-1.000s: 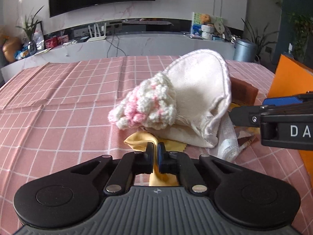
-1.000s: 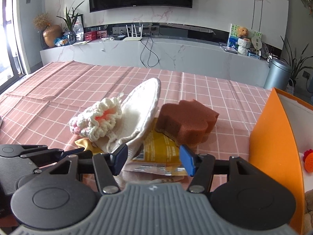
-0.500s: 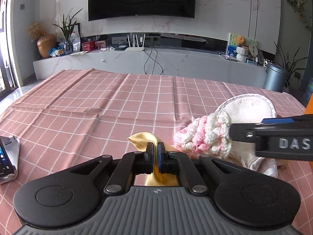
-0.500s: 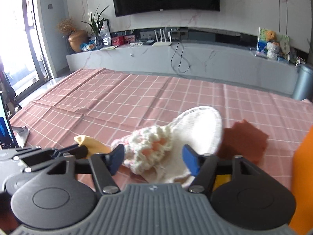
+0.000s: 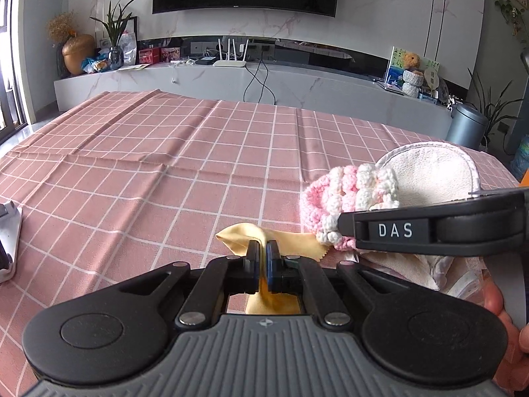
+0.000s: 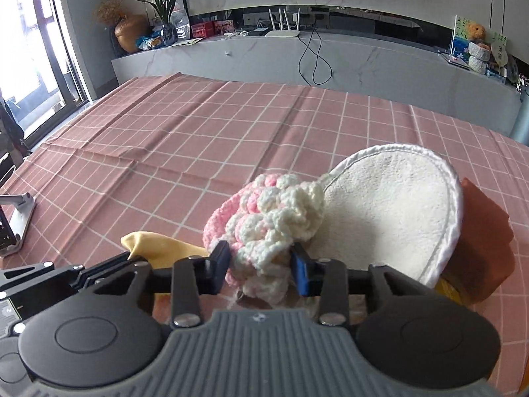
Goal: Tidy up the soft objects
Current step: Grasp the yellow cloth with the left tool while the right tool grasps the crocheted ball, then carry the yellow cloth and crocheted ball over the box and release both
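My left gripper [image 5: 263, 254] is shut on a yellow cloth [image 5: 238, 235], whose folded end sticks out past the pads. A pink and white crochet piece [image 6: 274, 218] lies against a round white pad [image 6: 390, 205] that stands tilted on its edge. My right gripper [image 6: 261, 264] is closing on the crochet piece, and both blue pads touch its yarn. A brown sponge [image 6: 482, 231] sits behind the white pad at the right. In the left wrist view the crochet piece [image 5: 344, 192] shows just above the right gripper's finger [image 5: 393, 230].
A pink checked tablecloth [image 5: 165, 165] covers the table. A metal phone stand [image 6: 16, 218] sits at the left edge. A yellow packet [image 6: 446, 289] lies under the sponge. A person's hand [image 5: 502, 314] shows at the lower right.
The right gripper moved left from the sponge side to the crochet piece and its jaws narrowed around it. The left gripper drew the yellow cloth leftward, out from under the pile.
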The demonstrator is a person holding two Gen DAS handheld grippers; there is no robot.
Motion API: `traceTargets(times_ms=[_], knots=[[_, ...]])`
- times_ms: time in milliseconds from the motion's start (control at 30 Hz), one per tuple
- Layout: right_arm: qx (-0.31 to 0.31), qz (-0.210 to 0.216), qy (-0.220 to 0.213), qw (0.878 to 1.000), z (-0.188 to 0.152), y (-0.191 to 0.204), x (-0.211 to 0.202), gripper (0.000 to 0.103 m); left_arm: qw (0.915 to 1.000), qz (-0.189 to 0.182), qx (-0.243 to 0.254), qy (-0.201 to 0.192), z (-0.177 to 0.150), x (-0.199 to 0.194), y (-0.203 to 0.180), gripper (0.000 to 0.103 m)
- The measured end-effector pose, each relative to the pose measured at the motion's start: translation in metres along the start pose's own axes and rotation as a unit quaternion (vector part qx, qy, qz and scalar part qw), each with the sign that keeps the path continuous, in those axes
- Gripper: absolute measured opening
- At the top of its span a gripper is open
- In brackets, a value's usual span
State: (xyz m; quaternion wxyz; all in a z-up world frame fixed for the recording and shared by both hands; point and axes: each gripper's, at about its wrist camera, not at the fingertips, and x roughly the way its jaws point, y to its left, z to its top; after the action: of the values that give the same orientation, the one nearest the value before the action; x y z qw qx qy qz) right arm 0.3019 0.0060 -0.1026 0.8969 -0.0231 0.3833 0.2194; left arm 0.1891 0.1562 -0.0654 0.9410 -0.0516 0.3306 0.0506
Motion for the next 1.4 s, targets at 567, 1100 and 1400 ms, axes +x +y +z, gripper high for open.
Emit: traceTargets(times_ms=[567,1100,1400], knots=[[0.043,0.075,-0.077,0.993,-0.01,-0.034,-0.133,0.03,0.9981,-0.006,0.02,-0.057,0.015,-0.066,-0.028,0.004],[0.082,0.007,-0.148,0.986,-0.07,-0.113,-0.269,0.031,0.9809,-0.12,0.095,-0.12,0.025,-0.139,-0.117,0.004],[0.087,-0.097,-0.15,0.98,-0.094,-0.191,-0.323,0.031,0.9474,-0.215,0.201,-0.125,0.031,-0.135,-0.211,0.004]])
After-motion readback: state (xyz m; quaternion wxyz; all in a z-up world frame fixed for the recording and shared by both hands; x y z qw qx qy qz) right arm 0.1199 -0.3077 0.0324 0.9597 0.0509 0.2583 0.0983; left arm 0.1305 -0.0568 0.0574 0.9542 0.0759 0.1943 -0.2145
